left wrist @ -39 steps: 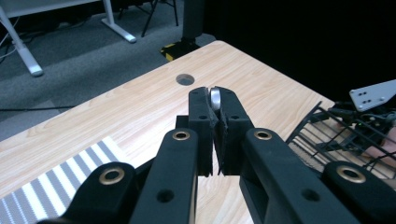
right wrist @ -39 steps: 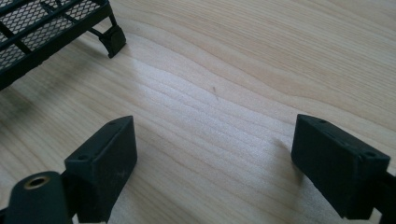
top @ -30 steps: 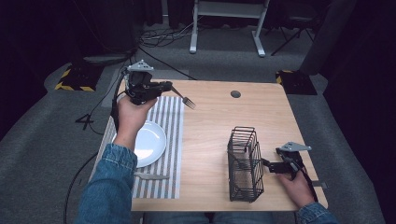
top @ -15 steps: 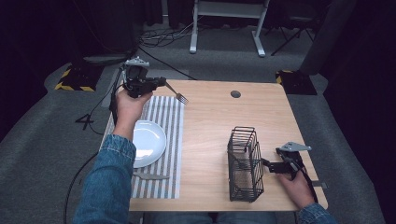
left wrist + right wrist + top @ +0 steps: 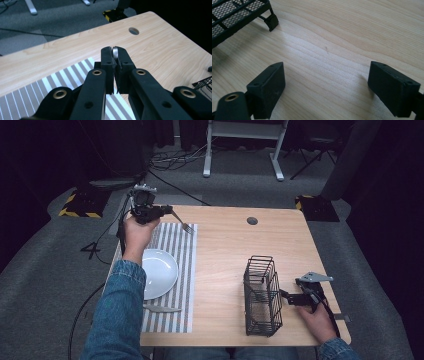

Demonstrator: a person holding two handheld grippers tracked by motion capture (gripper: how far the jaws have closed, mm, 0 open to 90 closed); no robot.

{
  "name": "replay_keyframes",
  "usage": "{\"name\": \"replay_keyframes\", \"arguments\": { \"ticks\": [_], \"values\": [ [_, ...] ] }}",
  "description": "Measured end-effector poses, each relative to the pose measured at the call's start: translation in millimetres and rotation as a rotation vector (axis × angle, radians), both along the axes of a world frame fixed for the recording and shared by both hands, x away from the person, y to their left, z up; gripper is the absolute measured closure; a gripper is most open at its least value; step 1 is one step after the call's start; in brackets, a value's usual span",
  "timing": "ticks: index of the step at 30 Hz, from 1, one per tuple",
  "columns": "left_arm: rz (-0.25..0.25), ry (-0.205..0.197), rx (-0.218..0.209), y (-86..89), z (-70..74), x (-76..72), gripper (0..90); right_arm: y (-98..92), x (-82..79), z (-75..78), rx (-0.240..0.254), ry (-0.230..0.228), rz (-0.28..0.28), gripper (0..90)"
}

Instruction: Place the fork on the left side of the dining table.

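Fork [image 5: 185,225] in raised left tool [image 5: 167,212]

Left arm: stretched forward, sleeve in denim.
Left gripper [image 5: 167,211]: raised, jaws clamped on a fork [image 5: 183,223].
Right gripper [image 5: 286,295]: low by the table, jaws spread wide.

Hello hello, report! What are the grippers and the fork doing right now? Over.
Left gripper shut on fork, held above the mat's far end. Right gripper open, empty, low over the table beside basket. Nothing in the way.
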State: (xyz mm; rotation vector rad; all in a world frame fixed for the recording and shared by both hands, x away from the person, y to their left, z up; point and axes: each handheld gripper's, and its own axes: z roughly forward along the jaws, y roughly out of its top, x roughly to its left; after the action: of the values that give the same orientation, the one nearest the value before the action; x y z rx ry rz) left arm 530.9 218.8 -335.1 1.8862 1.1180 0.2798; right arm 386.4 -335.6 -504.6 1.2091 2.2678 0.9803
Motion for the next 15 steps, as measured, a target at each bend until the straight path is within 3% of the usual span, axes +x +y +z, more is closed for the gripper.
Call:
{"name": "replay_keyframes", "arguments": {
  "ticks": [3,15],
  "values": [
    [0.013,0.028,-0.003,6.1,-4.9,0.9,86.4,0.0,0.0,0.0,0.000,0.000,0.000,14.4],
    [0.067,0.078,0.009,25.3,-17.9,-0.3,86.4,0.0,0.0,0.0,0.000,0.000,0.000,14.3]
  ]
}}
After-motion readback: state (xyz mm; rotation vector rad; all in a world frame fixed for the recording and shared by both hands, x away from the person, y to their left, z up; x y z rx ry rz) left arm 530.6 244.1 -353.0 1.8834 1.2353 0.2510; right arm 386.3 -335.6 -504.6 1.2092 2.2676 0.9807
